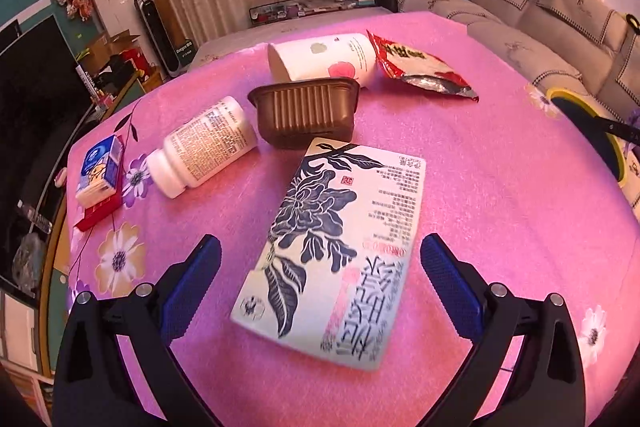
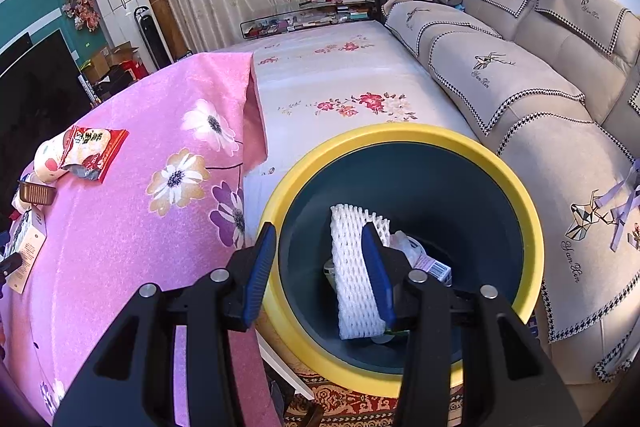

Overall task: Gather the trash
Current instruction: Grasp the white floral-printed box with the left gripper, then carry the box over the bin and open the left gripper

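The flat white cardboard carton printed with dark blue flowers (image 1: pixel 332 247) is lying on the pink flowered tabletop (image 1: pixel 500 187), directly ahead of the left tool (image 1: pixel 320 279) and partly between its two blue-padded fingers. Its long axis is running from near to far, leaning slightly rightward, roughly in line with the direction the tool is pointing, so the fingers are standing either side of its narrow width. The left tool is spread wide and gripping nothing; its pads are sitting clear of the carton's edges.

Beyond the carton, a brown ribbed plastic tray (image 1: pixel 306 111) is resting just past its far end, with a white pill bottle (image 1: pixel 202 147) on its side to the left, a tipped white paper cup (image 1: pixel 324 57) farther back, and a torn red snack wrapper (image 1: pixel 420 67) beside it.

The right tool (image 2: pixel 320 267) is hovering half open and empty over the yellow-rimmed dark bin (image 2: pixel 532 211), where a white foam net sleeve (image 2: pixel 352 267) is lying. The left hand is judged nearer the carton.
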